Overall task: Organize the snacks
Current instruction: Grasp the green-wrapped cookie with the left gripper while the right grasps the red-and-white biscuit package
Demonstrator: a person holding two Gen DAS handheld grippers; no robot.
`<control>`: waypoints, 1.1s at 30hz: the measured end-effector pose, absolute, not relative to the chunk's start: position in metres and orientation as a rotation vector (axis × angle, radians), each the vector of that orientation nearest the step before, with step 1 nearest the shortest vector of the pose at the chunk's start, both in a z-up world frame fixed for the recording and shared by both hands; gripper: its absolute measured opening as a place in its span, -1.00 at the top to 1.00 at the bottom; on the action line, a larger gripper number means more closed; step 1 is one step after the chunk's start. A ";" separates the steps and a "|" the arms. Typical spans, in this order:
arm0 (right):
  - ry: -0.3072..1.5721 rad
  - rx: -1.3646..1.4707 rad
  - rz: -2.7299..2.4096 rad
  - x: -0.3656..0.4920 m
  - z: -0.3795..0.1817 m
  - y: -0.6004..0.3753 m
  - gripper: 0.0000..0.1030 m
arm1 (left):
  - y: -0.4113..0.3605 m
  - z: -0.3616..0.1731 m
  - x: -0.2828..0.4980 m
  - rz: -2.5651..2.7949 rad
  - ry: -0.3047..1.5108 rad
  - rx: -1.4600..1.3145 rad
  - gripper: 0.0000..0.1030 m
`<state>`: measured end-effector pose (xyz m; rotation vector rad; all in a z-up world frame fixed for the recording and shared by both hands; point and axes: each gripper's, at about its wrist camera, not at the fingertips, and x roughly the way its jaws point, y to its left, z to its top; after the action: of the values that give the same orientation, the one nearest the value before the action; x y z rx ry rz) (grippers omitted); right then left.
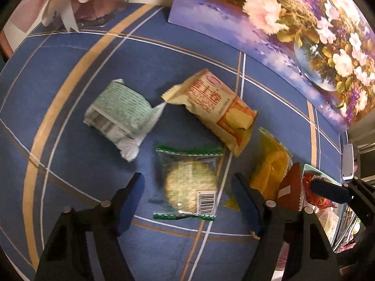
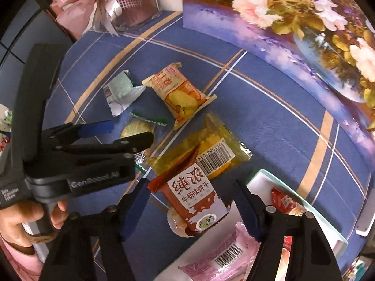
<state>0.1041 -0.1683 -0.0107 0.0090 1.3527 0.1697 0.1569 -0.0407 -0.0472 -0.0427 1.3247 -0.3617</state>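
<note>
Several snack packs lie on a blue checked tablecloth (image 1: 70, 75). My left gripper (image 1: 187, 199) is open, its jaws either side of a clear green-edged round cracker pack (image 1: 187, 185). Beyond it lie a green-white pack (image 1: 119, 117) and a beige-orange pack (image 1: 215, 107). A yellow pack (image 1: 271, 166) lies to the right. My right gripper (image 2: 192, 208) is open around a red-brown milk biscuit pack (image 2: 194, 196), which overlaps the yellow pack (image 2: 211, 147). The left gripper (image 2: 117, 133) also shows in the right wrist view, over the cracker pack (image 2: 136, 128).
A white tray (image 2: 262, 175) holding red and pink snack packs sits at the lower right. A large floral box (image 1: 293, 35) stands at the back right. A pink ribboned gift box (image 2: 112, 2) stands at the back left.
</note>
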 end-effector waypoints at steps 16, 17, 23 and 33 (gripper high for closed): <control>1.398 -0.034 0.161 0.113 -0.040 -0.156 -0.09 | -0.050 -0.063 0.159 -0.342 1.331 -0.031 0.01; 1.398 -0.040 0.160 0.113 -0.039 -0.155 -0.06 | -0.050 -0.062 0.158 -0.341 1.329 -0.031 0.02; 1.396 -0.052 0.159 0.102 -0.027 -0.149 0.17 | -0.040 -0.051 0.156 -0.345 1.316 -0.055 0.02; 1.351 -0.002 0.145 0.075 0.006 -0.146 0.18 | -0.034 -0.014 0.140 -0.373 1.256 -0.073 0.02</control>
<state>0.0747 -0.1462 0.0058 -0.0017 1.3510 0.1448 0.1401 -0.0339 -0.0137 -0.0735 1.2561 -0.3725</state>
